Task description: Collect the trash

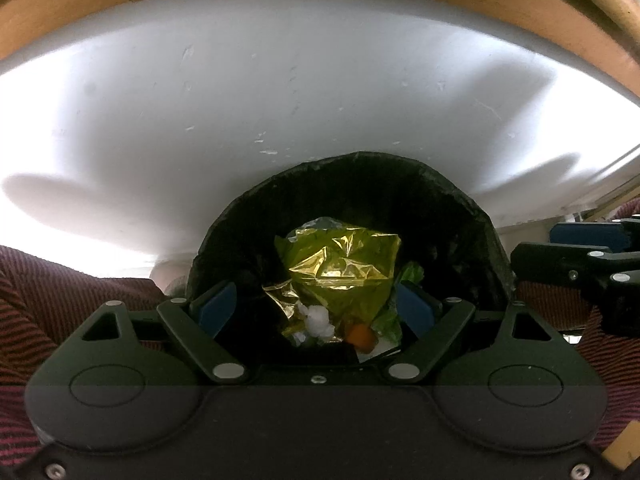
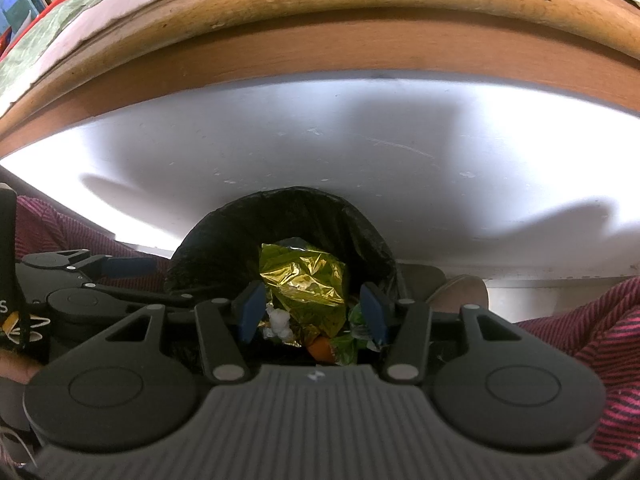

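Both hand-held grippers hang side by side over a bin, each with its blue-padded fingers spread apart and nothing between them. From the left wrist camera, the left gripper (image 1: 316, 306) frames the bin's mouth, and the right gripper (image 1: 576, 264) shows at the right edge, just beside it. From the right wrist camera, the right gripper (image 2: 313, 307) also looks down into the bin, with the left gripper (image 2: 132, 266) close at its left.

Largest in both views is a white panel (image 1: 280, 100) that fills the background behind the bin, marked with small scuffs and crossed by soft shadows. Above it runs a curved wooden edge (image 2: 320, 12) with a darker band beneath, and a green patterned cloth (image 2: 60, 28) lies on top of it at the upper left. Dark red striped fabric (image 1: 48, 300) covers the lower left and right of both views.

A bin lined with a black bag (image 1: 420, 208) stands against the white panel, its rim rounded and crinkled. Inside it the trash is piled together. Biggest is a crumpled yellow-gold foil wrapper (image 1: 344, 268), lying on top and near the middle. Green scraps (image 1: 390, 320) sit at its lower right. A wad of white paper (image 1: 318, 320) rests at its lower left, and a small orange piece (image 1: 362, 336) lies between the white wad and the green scraps, partly hidden by the gripper body.
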Available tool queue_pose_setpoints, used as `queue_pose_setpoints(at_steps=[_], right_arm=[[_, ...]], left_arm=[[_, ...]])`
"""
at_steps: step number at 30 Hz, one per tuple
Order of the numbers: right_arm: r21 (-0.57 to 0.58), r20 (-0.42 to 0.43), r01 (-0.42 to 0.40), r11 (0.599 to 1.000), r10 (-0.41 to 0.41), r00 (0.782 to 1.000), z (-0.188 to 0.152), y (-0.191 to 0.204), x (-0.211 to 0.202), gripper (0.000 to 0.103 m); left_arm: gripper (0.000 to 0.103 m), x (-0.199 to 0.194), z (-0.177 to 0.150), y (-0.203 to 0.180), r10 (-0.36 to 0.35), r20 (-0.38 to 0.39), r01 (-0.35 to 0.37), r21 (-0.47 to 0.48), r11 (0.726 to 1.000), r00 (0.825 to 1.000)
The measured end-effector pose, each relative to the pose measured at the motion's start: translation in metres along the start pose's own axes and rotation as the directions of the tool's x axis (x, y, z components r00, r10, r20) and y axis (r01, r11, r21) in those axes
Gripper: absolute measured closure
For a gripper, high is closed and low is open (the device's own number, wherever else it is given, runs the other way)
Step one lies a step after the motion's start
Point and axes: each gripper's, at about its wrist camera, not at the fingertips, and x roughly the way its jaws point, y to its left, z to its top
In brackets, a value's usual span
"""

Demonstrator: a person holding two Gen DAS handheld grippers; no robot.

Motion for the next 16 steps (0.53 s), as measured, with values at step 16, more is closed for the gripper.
queue_pose_setpoints(at_steps=[16], right_arm=[[-0.007, 0.010, 0.007, 1.000, -0.007, 1.000, -0.0020, 0.0026, -0.0013, 0.036]], left_arm=[[0.017, 0.0005, -0.0014, -0.0002, -0.012, -0.004, 0.012, -0.001, 1.000, 1.000]])
